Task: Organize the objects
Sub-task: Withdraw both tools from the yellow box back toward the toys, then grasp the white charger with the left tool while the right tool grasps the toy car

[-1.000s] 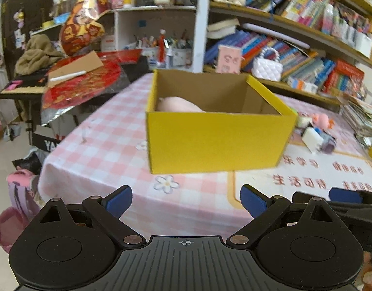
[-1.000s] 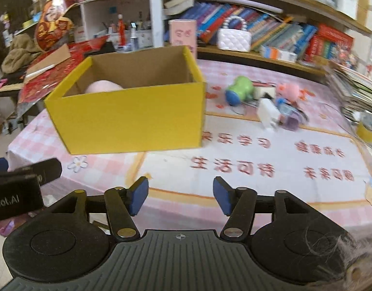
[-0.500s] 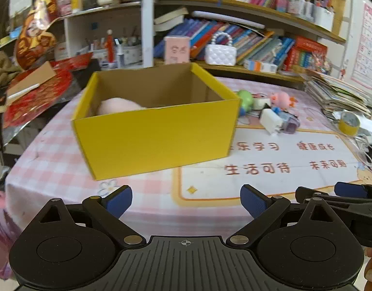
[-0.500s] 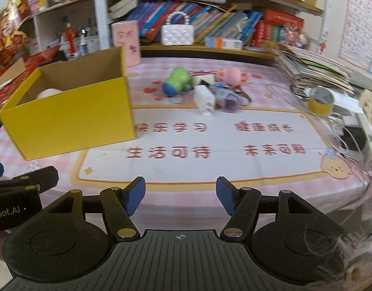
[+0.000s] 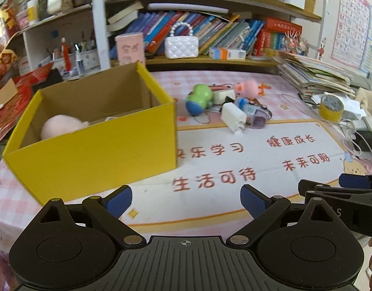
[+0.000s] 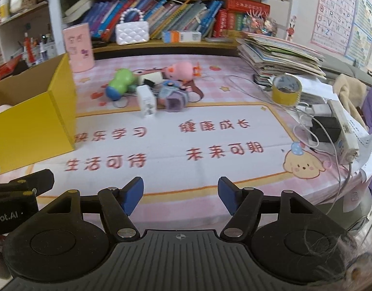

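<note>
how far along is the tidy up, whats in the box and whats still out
Done: one pink plush lies in the yellow box. In hand: nothing; left gripper and right gripper are open and empty. Left: green toy, pink pig toy, white charger and purple toy on the table.

shelf: books (image 5: 217, 29), white quilted purse (image 5: 181, 46) | table right: paper stack (image 6: 280, 53), tape roll (image 6: 286, 89)
</note>
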Available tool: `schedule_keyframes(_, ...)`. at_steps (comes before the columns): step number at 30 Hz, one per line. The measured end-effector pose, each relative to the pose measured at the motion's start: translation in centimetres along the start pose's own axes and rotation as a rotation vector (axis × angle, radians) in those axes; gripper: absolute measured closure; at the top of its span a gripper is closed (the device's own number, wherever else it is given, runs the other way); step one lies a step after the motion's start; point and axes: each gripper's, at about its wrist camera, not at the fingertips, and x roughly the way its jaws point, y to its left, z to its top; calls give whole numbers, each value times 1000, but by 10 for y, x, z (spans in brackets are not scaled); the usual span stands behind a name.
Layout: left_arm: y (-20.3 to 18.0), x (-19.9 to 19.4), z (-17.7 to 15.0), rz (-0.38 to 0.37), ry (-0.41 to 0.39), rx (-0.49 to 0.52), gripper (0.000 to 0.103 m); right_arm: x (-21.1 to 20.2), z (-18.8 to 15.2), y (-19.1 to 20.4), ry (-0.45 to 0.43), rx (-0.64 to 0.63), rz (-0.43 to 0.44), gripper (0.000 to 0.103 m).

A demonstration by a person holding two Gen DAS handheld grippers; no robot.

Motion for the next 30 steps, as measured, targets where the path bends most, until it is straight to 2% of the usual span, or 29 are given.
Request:
schedule_keyframes(14,-53,46,39,40,22,-16,5,50,48,-59,13,-3,45,34)
schedule_keyframes(26,-96,75,59,96,19,-39,5,94,85,-99,28,-21,158,34)
schedule_keyframes(29,-104,81,64,111,13,-32,6,103,95,-107,19,-16,200,39)
schedule_keyframes(30,-106,83,66,119,10,-32,6,106,99,-109,18,-21,228,46)
